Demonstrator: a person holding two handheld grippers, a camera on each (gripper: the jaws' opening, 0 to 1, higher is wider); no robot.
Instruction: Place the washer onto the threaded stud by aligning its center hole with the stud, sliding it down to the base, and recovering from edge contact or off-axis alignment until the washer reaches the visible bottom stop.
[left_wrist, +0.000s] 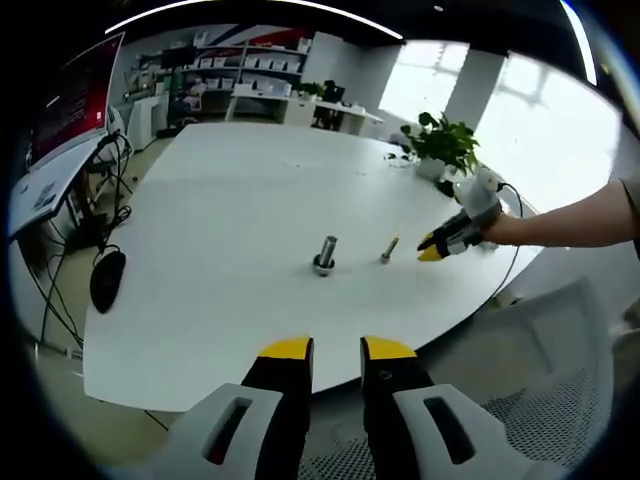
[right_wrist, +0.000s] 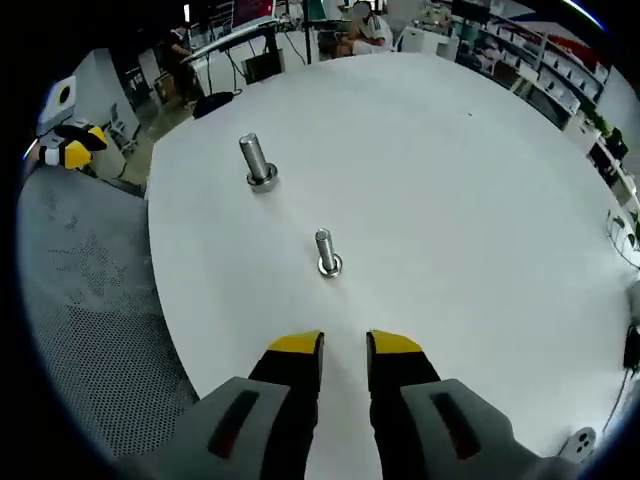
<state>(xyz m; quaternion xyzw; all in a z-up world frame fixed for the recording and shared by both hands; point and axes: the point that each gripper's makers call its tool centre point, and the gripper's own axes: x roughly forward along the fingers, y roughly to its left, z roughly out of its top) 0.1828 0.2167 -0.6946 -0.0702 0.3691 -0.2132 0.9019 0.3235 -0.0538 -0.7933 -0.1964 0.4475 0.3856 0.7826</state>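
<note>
Two metal studs stand upright on the round white table (left_wrist: 220, 220). The thicker threaded stud (left_wrist: 325, 254) (right_wrist: 257, 160) has a wider ring at its base. The thinner stud (left_wrist: 389, 250) (right_wrist: 327, 251) also rests on a ring-like base; I cannot tell if either ring is a loose washer. My left gripper (left_wrist: 338, 350) hangs open and empty off the table's near edge. My right gripper (right_wrist: 345, 347) is open and empty just short of the thinner stud. In the left gripper view the right gripper (left_wrist: 433, 250) sits beside that stud.
A potted plant (left_wrist: 441, 143) and a cable lie at the table's far side. A grey mesh chair (left_wrist: 560, 400) (right_wrist: 80, 300) stands by the table's edge. A monitor desk with hanging cables (left_wrist: 70, 170) is to the left. The left gripper (right_wrist: 70, 150) shows beyond the chair.
</note>
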